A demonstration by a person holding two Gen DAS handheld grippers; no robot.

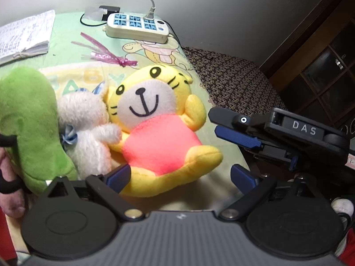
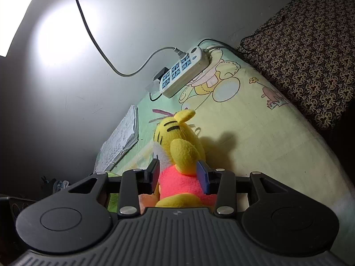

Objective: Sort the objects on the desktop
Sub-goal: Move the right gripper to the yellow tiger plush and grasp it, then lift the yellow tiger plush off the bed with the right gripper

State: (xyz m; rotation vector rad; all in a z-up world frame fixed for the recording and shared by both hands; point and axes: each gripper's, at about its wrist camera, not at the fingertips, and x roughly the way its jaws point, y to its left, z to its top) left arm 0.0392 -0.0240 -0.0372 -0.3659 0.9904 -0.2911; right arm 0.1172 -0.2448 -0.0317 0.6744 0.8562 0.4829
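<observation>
Three plush toys, grouped on the cloth-covered surface [image 1: 73,44]. Largest: yellow tiger plush [image 1: 159,119], pink shirt, reclining at centre, touching the white plush [image 1: 86,124] to its left. Green plush [image 1: 28,119] at far left, beside a hand [image 1: 8,177]. Right gripper [image 2: 180,178]: fingers straddle the tiger's torso, narrow, contact on both sides uncertain. Left gripper [image 1: 179,177]: fingers wide, empty, tiger's foot between them. Advice: close on the torso, not the arm; lift straight up so the white neighbour is not dragged. Smaller items behind: notebook [image 1: 24,35], power strip [image 1: 136,27], pink ribbon [image 1: 106,54].
</observation>
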